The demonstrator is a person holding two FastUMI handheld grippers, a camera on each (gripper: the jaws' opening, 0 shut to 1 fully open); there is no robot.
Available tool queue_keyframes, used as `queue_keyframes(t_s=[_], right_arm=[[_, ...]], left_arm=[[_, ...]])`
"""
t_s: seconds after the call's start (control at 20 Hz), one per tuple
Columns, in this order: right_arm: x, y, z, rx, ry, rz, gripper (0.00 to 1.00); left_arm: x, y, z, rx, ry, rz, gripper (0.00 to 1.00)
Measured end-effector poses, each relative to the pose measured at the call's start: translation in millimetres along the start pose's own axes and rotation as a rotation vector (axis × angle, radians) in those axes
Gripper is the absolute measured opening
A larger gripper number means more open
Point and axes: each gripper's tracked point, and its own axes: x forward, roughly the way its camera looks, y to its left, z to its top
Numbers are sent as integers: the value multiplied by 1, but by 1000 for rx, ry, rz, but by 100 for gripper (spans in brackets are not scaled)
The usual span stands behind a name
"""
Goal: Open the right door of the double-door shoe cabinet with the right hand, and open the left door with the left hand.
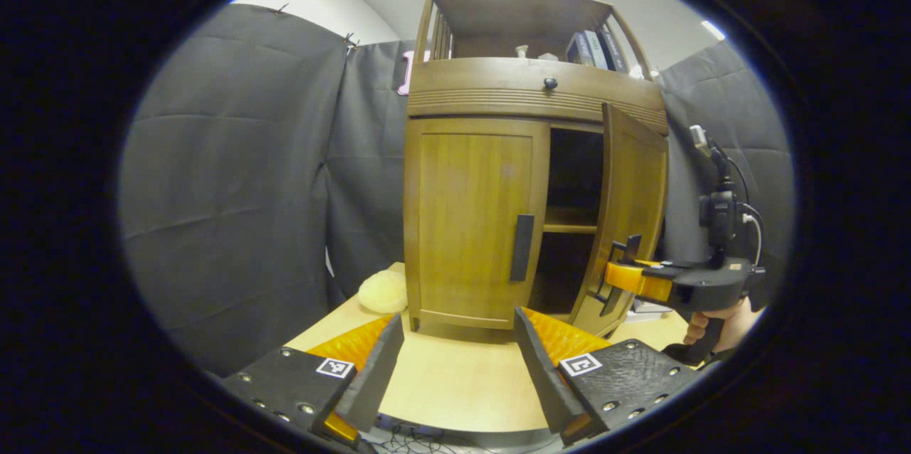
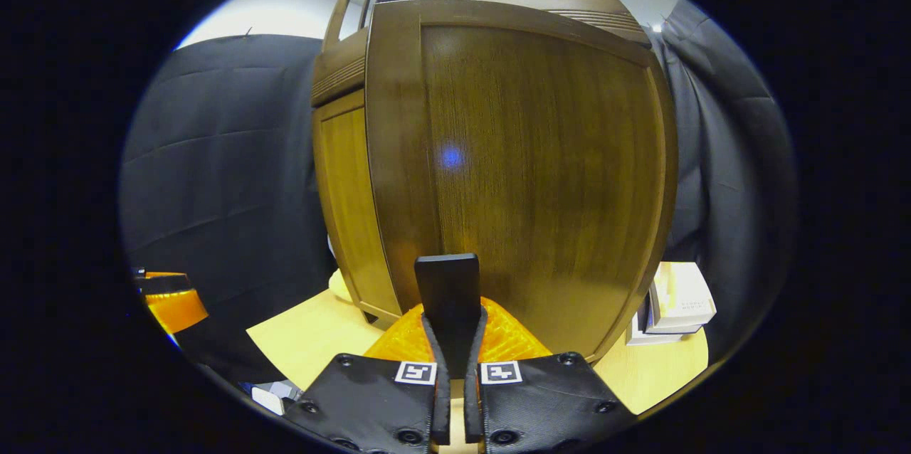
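Observation:
The wooden shoe cabinet (image 1: 530, 94) stands on a light table. Its left door (image 1: 473, 215) is closed, with a dark vertical handle (image 1: 522, 247). Its right door (image 1: 630, 215) is swung partly out, showing dark shelves inside. My right gripper (image 1: 618, 270), held by a hand, grips that door's handle. In the right gripper view the right door (image 2: 541, 176) is close up, and my right gripper (image 2: 455, 329) is shut on its dark handle (image 2: 448, 290). My left gripper (image 1: 459, 358) is open, low in front of the left door, apart from it.
A pale round lump (image 1: 383, 292) lies on the table (image 1: 455, 376) beside the cabinet's left foot. White boxes (image 2: 676, 304) sit to the cabinet's right. Books (image 1: 594, 50) stand on the upper shelf above a drawer knob (image 1: 550, 83). Dark cloth hangs behind.

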Motion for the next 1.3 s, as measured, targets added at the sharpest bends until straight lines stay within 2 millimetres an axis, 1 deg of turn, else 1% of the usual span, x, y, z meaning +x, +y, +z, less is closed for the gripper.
queue_keyframes(t_s=[0.05,0.15,0.25,0.3,0.35,0.4,0.45,0.6,0.65,0.7,0.75,0.8,0.85,0.9,1.05,1.1,1.3], right_arm=[[-5,-2,-3,-2,0,15,9],[-16,-6,-6,-11,0,37,9],[-29,-11,-9,-11,-3,53,9],[-36,-15,-10,-9,-6,60,9],[-42,-19,-12,-9,-10,65,9],[-49,-23,-13,-11,-16,67,6],[-56,-27,-14,-11,-21,68,9],[-77,-43,-17,6,-37,59,9],[-83,-49,-19,10,-38,50,5],[-89,-56,-20,12,-38,39,9],[-95,-62,-22,14,-36,29,9],[-101,-69,-22,15,-35,21,5],[-107,-75,-24,17,-35,17,9],[-112,-82,-24,18,-37,15,5],[-124,-98,-25,23,-55,23,5],[-127,-103,-26,25,-56,22,8],[-140,-125,-26,23,-64,-6,8]], left_arm=[[1,-1,2,-6,-5,3,87],[9,-5,7,-18,-16,14,87],[11,-5,10,-24,-22,32,87],[10,-4,12,-23,-24,42,91],[10,-2,13,-23,-29,52,91],[9,-2,12,-21,-35,60,91],[9,0,11,-18,-40,67,91],[1,-2,8,0,-32,74,91],[1,-2,8,3,-25,71,91],[1,-3,5,4,-20,65,91],[1,-4,5,4,-17,59,91],[-2,-8,3,5,-15,54,91],[-3,-9,1,6,-11,52,91],[-4,-9,1,6,-8,51,91],[-2,-15,3,-2,-26,37,91],[-1,-17,3,-6,-26,31,91],[-1,-26,4,-10,-32,6,91]])
